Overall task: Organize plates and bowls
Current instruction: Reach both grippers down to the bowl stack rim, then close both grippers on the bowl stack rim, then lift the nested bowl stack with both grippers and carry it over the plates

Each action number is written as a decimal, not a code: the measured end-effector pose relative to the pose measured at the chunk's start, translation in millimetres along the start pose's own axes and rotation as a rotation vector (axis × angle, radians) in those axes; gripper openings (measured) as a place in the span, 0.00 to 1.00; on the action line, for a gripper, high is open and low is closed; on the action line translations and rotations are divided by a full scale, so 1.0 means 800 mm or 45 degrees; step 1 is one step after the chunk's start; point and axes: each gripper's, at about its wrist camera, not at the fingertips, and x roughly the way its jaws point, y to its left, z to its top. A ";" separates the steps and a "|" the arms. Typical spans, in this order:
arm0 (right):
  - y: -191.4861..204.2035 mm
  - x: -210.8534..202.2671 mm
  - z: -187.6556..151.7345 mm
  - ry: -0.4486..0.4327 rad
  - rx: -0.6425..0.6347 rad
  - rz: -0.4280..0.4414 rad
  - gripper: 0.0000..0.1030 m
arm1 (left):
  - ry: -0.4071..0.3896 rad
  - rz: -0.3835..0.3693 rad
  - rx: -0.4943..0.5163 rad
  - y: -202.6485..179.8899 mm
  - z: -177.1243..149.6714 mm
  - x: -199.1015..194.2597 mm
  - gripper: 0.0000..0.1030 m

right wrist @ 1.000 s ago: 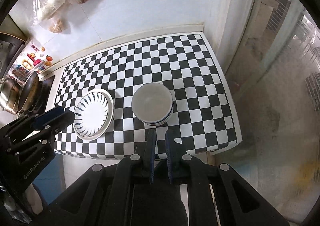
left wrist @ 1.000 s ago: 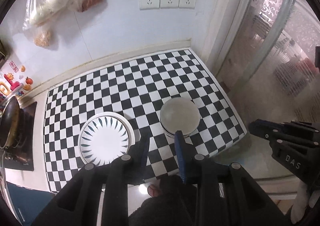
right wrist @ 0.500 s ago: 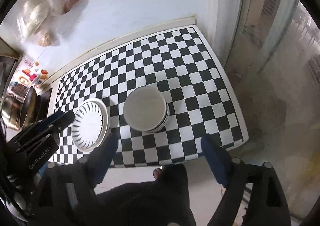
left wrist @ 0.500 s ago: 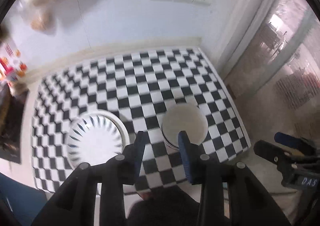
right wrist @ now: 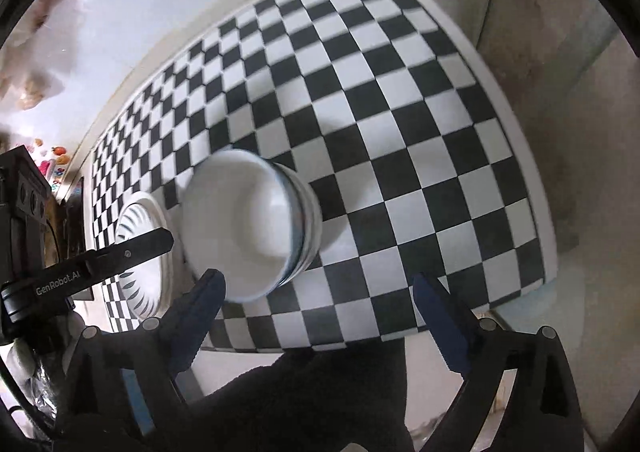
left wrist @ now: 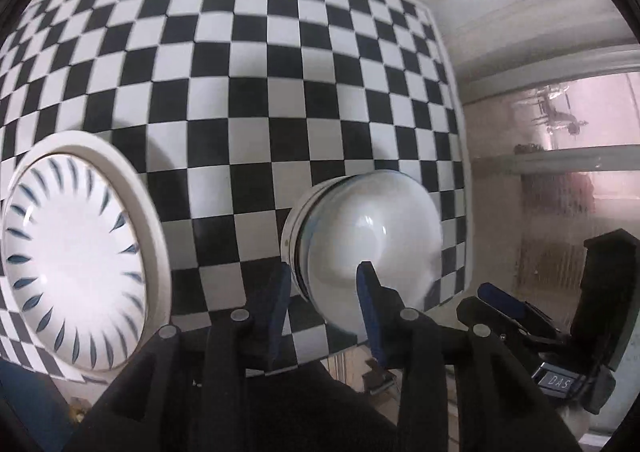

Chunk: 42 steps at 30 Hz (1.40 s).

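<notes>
**Both tools drop toward the bowl stack**

The stack of white bowls (left wrist: 360, 236) sits on the checkered desk (left wrist: 280, 71), just ahead of both tools, with the white plate with blue petal marks (left wrist: 76, 256) lying flat to the left of it, near but apart. Bowls nested and the plate alone suggests sorting by kind, so I judge the stack is the thing about to be gripped.

The left tool (left wrist: 320, 280) has its jaws only narrowly parted and holds nothing; its fingertips frame the near left rim of the stack, though blur hides whether either touches it. A narrow gap suits pinching a bowl wall. The right tool (right wrist: 316, 292) stands wide, empty, its jaws having just been opening; the stack lies ahead of its left finger, not between the two.

The left wrist view shows the smooth inside of the top bowl and the plate's full pattern, and the right tool (left wrist: 504, 304) low at the right. The right wrist view alone shows the blue-banded rims of the nested bowls (right wrist: 256, 219), the plate (right wrist: 144, 252) partly hidden behind the left tool's arm (right wrist: 96, 264), and the desk's near edge.
</notes>
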 end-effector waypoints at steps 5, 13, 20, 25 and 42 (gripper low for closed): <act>-0.011 0.040 0.020 0.085 0.021 0.025 0.94 | 0.085 0.006 -0.026 0.005 0.016 0.035 0.31; -0.010 0.105 0.034 0.224 0.008 0.056 0.94 | 0.180 0.041 -0.048 0.015 0.026 0.084 0.31; -0.004 0.146 0.042 0.298 0.024 0.127 0.94 | 0.201 -0.025 -0.076 0.021 0.033 0.099 0.34; -0.003 0.173 0.048 0.346 0.041 0.185 0.91 | 0.205 -0.089 -0.084 0.030 0.040 0.105 0.37; -0.021 0.189 0.048 0.326 0.079 0.421 0.56 | 0.146 -0.158 -0.014 0.026 0.036 0.104 0.35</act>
